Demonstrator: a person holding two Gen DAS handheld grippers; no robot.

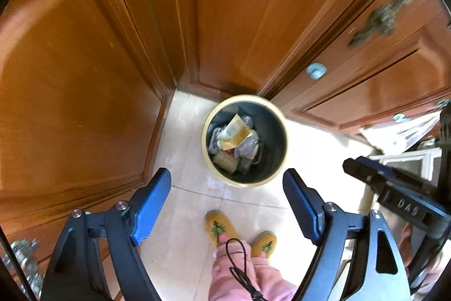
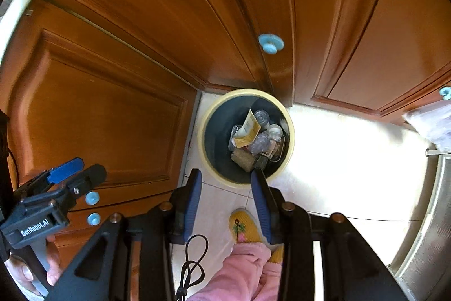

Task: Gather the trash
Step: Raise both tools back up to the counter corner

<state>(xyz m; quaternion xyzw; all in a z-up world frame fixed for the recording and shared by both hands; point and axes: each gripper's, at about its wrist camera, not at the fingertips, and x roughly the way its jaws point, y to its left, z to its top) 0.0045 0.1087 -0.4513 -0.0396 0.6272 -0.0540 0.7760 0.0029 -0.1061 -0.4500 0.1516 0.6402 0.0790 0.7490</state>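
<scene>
The left tongs (image 1: 227, 205) stand wide, nothing between the blue pads (image 1: 150, 206); they hang high over the floor (image 1: 315, 148), aimed down at the bin (image 1: 210, 160), likely because whatever they carried is no longer needed above it, or a drop is done; that is a judgement only. The right tongs (image 2: 225, 202) are narrower but also hold nothing, the pads (image 2: 260, 202) parted with floor showing between them; their tips sit over the near rim of the bin (image 2: 291, 143), which suits a release straight down.

The bin stands on the pale floor in the corner where the wooden doors (image 1: 84, 75) meet, just beside the cabinet; cream rim, dark inside. The trash (image 1: 235, 143) lies in its bottom: a yellow-and-white packet (image 2: 248, 131) on top, clear crumpled plastic and a brownish lump beneath; the bin looks well short of full. The person's yellow slippers (image 1: 221, 227) stand near it.
</scene>
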